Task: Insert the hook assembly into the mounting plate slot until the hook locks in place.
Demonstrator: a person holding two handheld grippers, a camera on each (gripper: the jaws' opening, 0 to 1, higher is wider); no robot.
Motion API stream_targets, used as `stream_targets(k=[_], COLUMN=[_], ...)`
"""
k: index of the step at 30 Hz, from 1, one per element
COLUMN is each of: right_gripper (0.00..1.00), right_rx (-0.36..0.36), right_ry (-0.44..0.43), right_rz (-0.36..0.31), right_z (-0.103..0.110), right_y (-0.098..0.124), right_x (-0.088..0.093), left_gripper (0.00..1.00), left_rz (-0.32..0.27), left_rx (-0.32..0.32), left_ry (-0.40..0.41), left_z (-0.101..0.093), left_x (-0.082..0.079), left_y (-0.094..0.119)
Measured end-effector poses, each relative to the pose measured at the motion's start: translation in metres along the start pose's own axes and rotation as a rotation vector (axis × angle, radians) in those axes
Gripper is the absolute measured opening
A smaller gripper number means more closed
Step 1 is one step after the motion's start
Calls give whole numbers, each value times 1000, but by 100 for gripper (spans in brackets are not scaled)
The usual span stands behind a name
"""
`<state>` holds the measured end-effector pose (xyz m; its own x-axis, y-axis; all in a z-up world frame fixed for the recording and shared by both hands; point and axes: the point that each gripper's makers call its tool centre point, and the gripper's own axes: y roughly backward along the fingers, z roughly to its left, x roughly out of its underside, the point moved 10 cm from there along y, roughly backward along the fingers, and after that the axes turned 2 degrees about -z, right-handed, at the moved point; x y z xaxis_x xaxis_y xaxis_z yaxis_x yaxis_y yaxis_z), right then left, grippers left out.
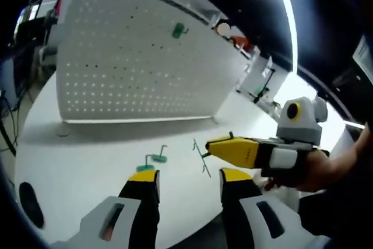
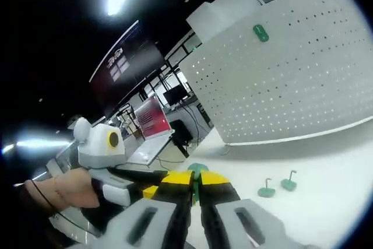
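A white perforated mounting plate (image 1: pixel 134 68) stands upright on the white table (image 1: pixel 87 150), with one green hook (image 1: pixel 179 30) mounted near its top. Two loose green hook assemblies (image 1: pixel 153 160) lie on the table in front of it. My left gripper (image 1: pixel 189 178) is open and holds nothing, a short way back from those two. My right gripper (image 1: pixel 211 146) comes in from the right, shut on a hook whose wire (image 1: pixel 201 155) sticks out. In the right gripper view my right gripper (image 2: pixel 197 179) grips that green hook assembly (image 2: pixel 198 170); the plate (image 2: pixel 291 68), its mounted hook (image 2: pixel 260 32) and the loose hooks (image 2: pixel 278 187) lie ahead to the right.
A black round patch (image 1: pixel 29 202) lies near the table's left edge. White stands (image 1: pixel 259 80) and desks sit behind the plate's right end. A person's hand (image 2: pixel 64 189) holds the left gripper at the left. Monitors (image 2: pixel 152 116) stand in the dark background.
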<state>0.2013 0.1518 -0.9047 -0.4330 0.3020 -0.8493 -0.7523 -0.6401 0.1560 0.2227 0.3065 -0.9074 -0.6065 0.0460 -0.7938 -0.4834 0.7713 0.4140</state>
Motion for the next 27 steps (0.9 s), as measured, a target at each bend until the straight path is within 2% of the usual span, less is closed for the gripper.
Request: stream_targets(k=[5,8,16,22,24,27], right_gripper=[0,0,0,0,0,0], right_rx=[-19,-32,-61,-74,-77,-78], right_ry=[25,32,63,105,129,188], right_rz=[-18,-31,-50,-63,-65,-67], right_z=[3,5,10,14,15,20], right_y=[1,3,6,7,8,9], right_x=[-1,-2,-4,-7,-7,-9], left_gripper=[31,23,8,6,5,4], left_rz=[5,4,-30,-48,-53,-63], left_rx=[34,53,106,132,137,118], left_ry=[28,29,95,149,148,55], left_z=[-5,-8,-12,-14,-15,-17], left_x=[-2,-3,-4,-3,-3,-6], left_y=[-1,-1,0,1,2,3])
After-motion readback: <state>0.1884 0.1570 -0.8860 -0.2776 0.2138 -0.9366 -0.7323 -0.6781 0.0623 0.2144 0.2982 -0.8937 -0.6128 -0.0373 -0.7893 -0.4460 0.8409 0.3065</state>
